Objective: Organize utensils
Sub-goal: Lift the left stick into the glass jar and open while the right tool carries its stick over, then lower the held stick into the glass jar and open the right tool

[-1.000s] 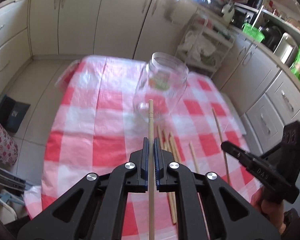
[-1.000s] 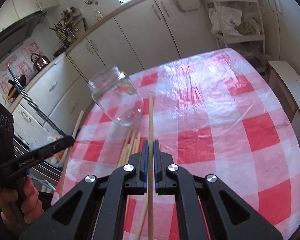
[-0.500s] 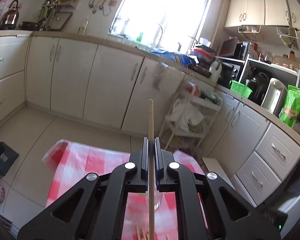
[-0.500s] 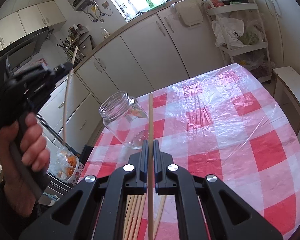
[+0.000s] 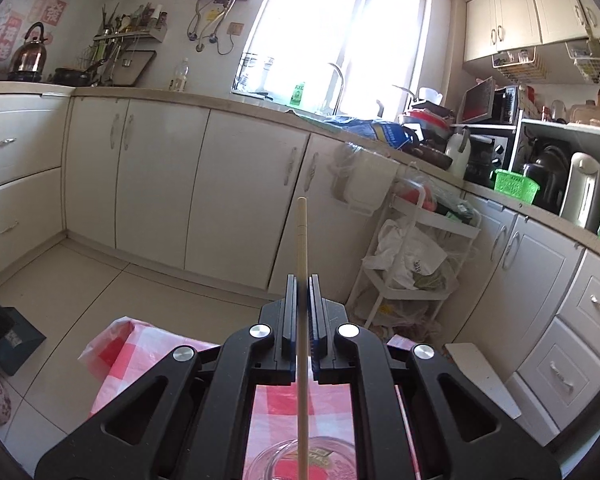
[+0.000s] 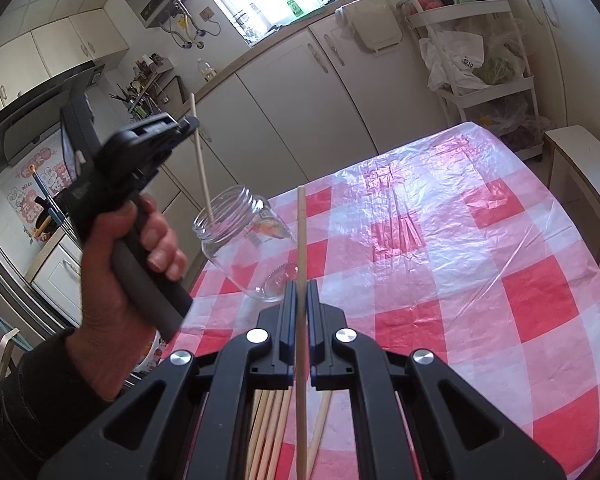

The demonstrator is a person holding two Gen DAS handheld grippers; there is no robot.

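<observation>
Left gripper (image 6: pixel 188 124) jaws clamp 1 chopstick (image 6: pixel 202 172), tip at the jar (image 6: pixel 246 246) mouth; right gripper (image 6: pixel 302 292) jaws clamp another chopstick (image 6: pixel 301 240).

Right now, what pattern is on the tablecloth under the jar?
Red and white checks on the tablecloth, clearest in the right wrist view.

Clear glass jar (image 6: pixel 246 246), pale wooden chopsticks (image 6: pixel 274 432), glossy plastic tablecloth (image 6: pixel 480 264)

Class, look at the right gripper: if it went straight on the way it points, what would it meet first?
Probably the glass jar: the chopstick held by the right gripper points past its base, though depth is unclear.
</observation>
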